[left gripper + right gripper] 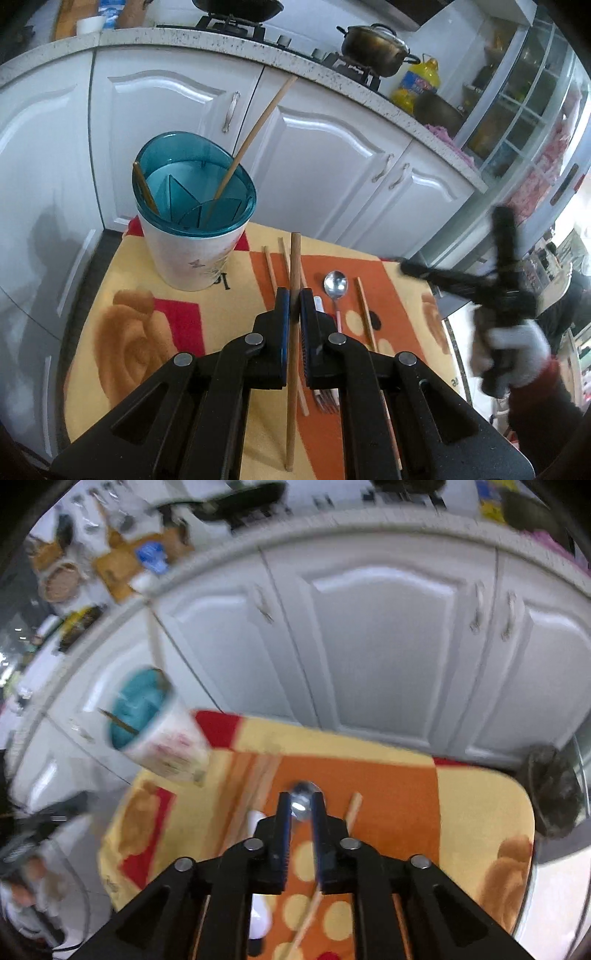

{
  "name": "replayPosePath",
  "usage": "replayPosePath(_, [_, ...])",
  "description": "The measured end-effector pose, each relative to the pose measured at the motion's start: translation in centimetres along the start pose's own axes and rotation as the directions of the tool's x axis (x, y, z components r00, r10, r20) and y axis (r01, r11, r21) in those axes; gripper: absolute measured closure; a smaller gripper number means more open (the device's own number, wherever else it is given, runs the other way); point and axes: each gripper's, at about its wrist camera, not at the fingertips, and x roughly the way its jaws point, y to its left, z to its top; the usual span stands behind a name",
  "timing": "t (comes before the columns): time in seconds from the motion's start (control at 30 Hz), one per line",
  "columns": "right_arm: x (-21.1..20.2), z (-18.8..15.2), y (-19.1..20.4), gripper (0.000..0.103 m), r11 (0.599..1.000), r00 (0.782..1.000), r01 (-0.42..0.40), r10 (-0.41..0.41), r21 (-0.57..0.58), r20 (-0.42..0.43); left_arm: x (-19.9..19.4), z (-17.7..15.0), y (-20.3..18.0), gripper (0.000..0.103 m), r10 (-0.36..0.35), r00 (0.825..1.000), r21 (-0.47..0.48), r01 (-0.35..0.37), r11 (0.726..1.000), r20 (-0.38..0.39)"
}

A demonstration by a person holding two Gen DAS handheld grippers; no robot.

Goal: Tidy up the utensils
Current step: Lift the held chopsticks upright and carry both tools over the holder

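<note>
Chopstick lifted, holder ahead

Wooden chopstick (pixel 294 332), thin, stiff, light, likely to pivot if pinched off-centre, is clamped near mid-length in the left gripper (pixel 294 301) jaws above the tabletop (pixel 122 332). Teal-rimmed holder (pixel 194 221) stands just beyond. Right gripper (pixel 300 806) jaws narrowly parted; spoon (pixel 301 797) bowl shows between them, grip unclear.

Your utensil holder (pixel 192 225) stands at the back left of the bench (pixel 110 354), with two chopsticks (pixel 255 133) in it. To its right lie loose chopsticks (pixel 269 266), a spoon (pixel 335 286) and a fork (pixel 327 400). Cabinets (pixel 332 155) stand behind, carrying a pot (pixel 373 48) on the stove above.
</note>
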Motion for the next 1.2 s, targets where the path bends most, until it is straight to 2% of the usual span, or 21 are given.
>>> replayPosePath(0.03, [1.0, -0.1, -0.4, 0.070, 1.000, 0.999, 0.024, -0.024, 0.000, -0.023, -0.4, -0.1, 0.2, 0.099, -0.003, 1.000, 0.001, 0.003, 1.000, 0.004])
replayPosePath(0.13, [5.1, -0.5, -1.6, 0.070, 0.998, 0.993, 0.066, -0.064, 0.019, -0.096, -0.6, -0.1, 0.0, 0.099, -0.001, 1.000, 0.001, 0.001, 1.000, 0.011])
replayPosePath(0.27, [9.2, -0.7, -3.3, 0.093, 0.993, 0.986, 0.094, -0.084, 0.066, -0.142, -1.1, -0.3, 0.0, 0.099, 0.001, 1.000, -0.002, -0.001, 1.000, 0.014])
replayPosePath(0.33, [8.8, -0.6, -3.0, 0.096, 0.996, 0.988, 0.075, -0.068, 0.050, -0.137, -1.5, -0.3, 0.0, 0.099, 0.000, 1.000, 0.001, 0.000, 1.000, 0.020])
replayPosePath(0.4, [7.3, -0.7, -2.7, 0.096, 0.998, 0.993, 0.047, -0.042, 0.041, -0.109, -2.1, -0.3, -0.1, 0.099, -0.005, 1.000, 0.004, 0.005, 1.000, 0.029])
replayPosePath(0.5, [2.6, -0.8, -2.0, 0.096, 1.000, 1.000, -0.013, 0.013, 0.018, -0.028, -3.1, -0.3, -0.3, 0.099, -0.021, 0.999, 0.015, 0.020, 1.000, 0.046])
replayPosePath(0.63, [-3.1, -1.0, -0.9, 0.097, 0.997, 0.995, -0.071, 0.071, -0.002, 0.068, -4.2, -0.5, -0.5, 0.099, -0.025, 0.998, 0.037, 0.023, 0.999, 0.060])
replayPosePath(0.7, [-5.7, -1.1, 0.0, 0.098, 0.995, 0.989, -0.092, 0.094, -0.025, 0.113, -4.7, -0.4, -0.6, 0.099, -0.019, 0.998, 0.037, 0.017, 0.999, 0.067])
replayPosePath(0.9, [-10.1, -0.2, 2.9, 0.098, 0.986, 0.967, -0.142, 0.158, -0.091, 0.198, -6.5, 0.2, -0.8, 0.099, -0.007, 0.995, 0.050, 0.002, 0.999, 0.103])
replayPosePath(1.07, [-11.9, 0.9, 5.2, 0.098, 0.972, 0.947, -0.192, 0.219, -0.132, 0.235, -8.4, 1.3, -0.8, 0.099, 0.002, 0.990, 0.054, -0.010, 0.998, 0.140])
replayPosePath(1.2, [-13.5, 3.1, 7.0, 0.098, 0.959, 0.923, -0.235, 0.272, -0.162, 0.274, -10.3, 3.2, -0.4, 0.099, 0.023, 0.981, 0.045, -0.033, 0.998, 0.195])
